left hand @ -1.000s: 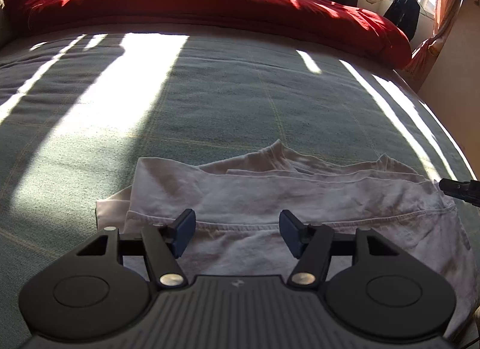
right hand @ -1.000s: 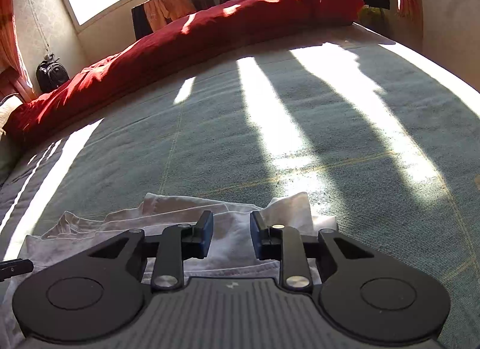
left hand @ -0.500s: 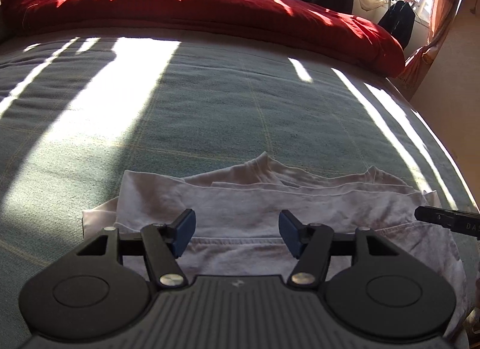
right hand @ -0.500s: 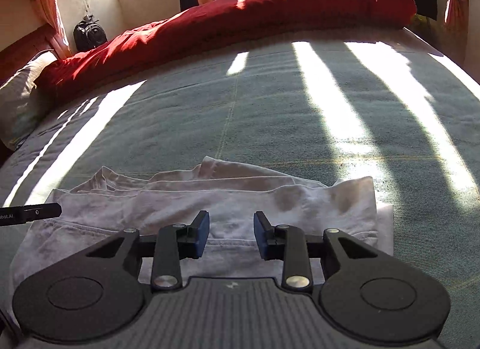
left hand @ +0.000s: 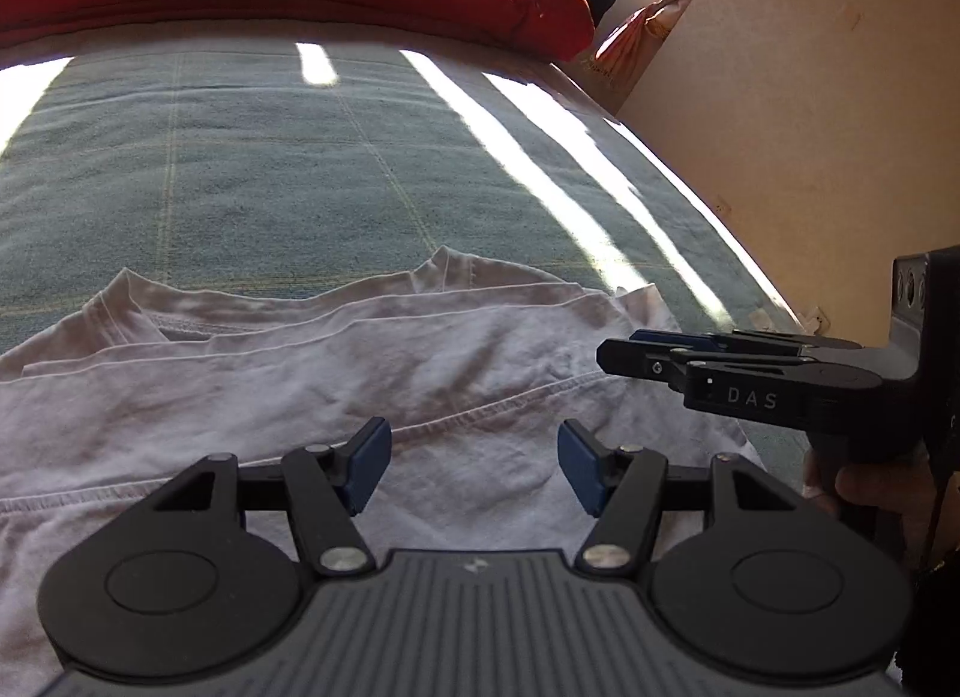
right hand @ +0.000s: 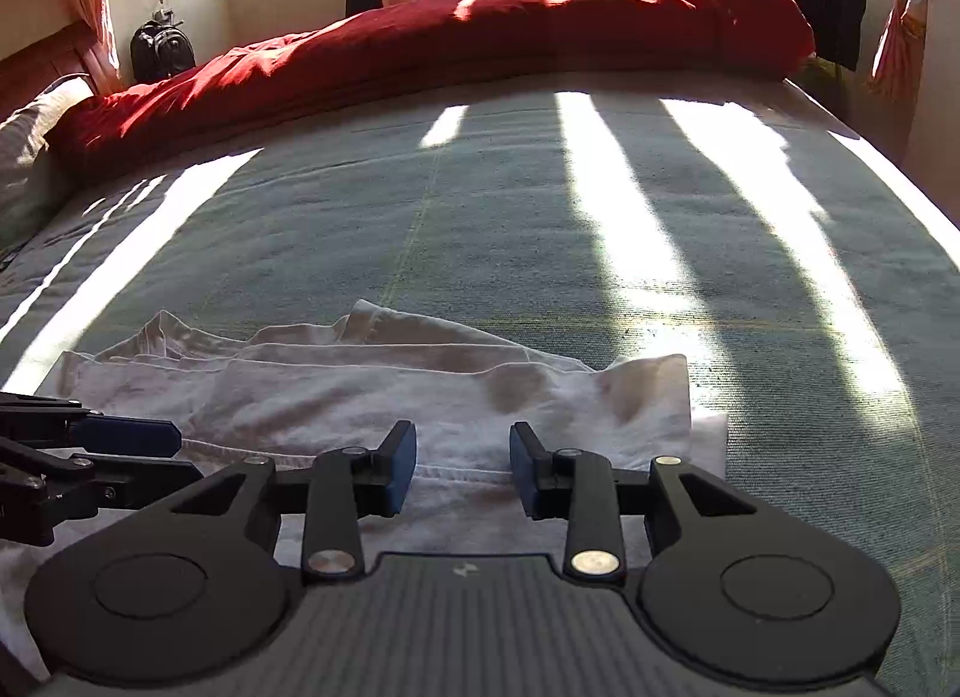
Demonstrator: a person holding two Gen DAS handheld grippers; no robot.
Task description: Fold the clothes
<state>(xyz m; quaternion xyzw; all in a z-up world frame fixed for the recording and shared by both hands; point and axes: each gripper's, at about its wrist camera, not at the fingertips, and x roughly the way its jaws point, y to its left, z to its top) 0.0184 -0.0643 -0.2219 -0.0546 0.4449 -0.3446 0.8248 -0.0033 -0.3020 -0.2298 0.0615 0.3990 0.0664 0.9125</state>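
Only one marking can be read — the pale capital letters "DAS", printed on the black side of the right gripper (left hand: 618,352) as the left wrist view shows it. The right wrist view holds no legible text — no label, brand or number.

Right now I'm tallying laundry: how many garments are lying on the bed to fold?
1: a white T-shirt lies partly folded on the green bedspread, at its near edge, under both grippers. Its layers could hide another piece.
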